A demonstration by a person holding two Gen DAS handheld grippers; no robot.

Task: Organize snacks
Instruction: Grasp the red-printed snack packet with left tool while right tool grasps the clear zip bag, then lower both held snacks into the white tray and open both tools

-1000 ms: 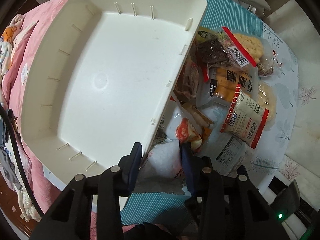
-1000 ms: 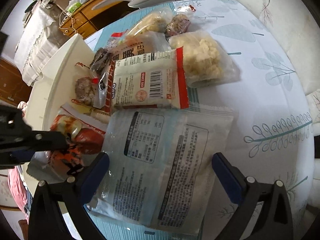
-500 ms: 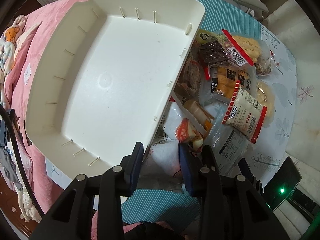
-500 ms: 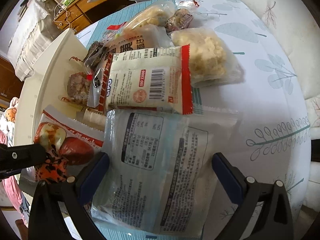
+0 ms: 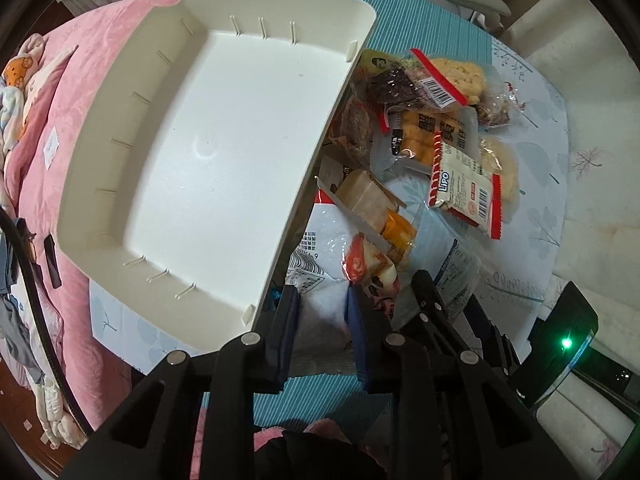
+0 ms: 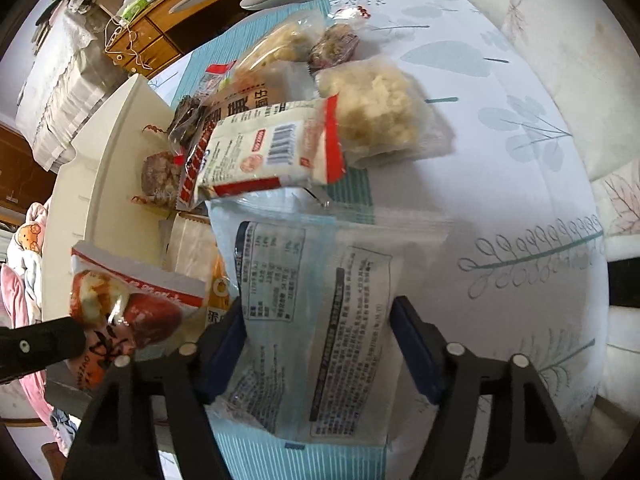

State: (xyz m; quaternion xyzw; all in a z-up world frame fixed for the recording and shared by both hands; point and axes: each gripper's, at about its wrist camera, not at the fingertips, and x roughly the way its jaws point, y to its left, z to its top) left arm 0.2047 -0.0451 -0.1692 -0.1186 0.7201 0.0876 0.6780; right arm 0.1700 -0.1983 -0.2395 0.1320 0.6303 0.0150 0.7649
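A: Down at six o'clock, the right gripper (image 6: pixel 316 344) squeezes the big clear bag (image 6: pixel 316 320). It is not in the tray yet.

B: And the left gripper (image 5: pixel 322 320)?

A: It pinches the white bag (image 5: pixel 332 240) beside the tray.

B: What is inside the tray (image 5: pixel 120 120)?

A: Nothing. It fills ten o'clock, bare and white.

B: So lots is left?

A: I think so. The snacks (image 5: pixel 460 176) sit piled on the table (image 5: pixel 536 216), up at one o'clock.

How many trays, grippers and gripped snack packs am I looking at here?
Tray: 1
Grippers: 2, left gripper and right gripper
Gripped packs: 2, white bag and blue bag
Total: 5
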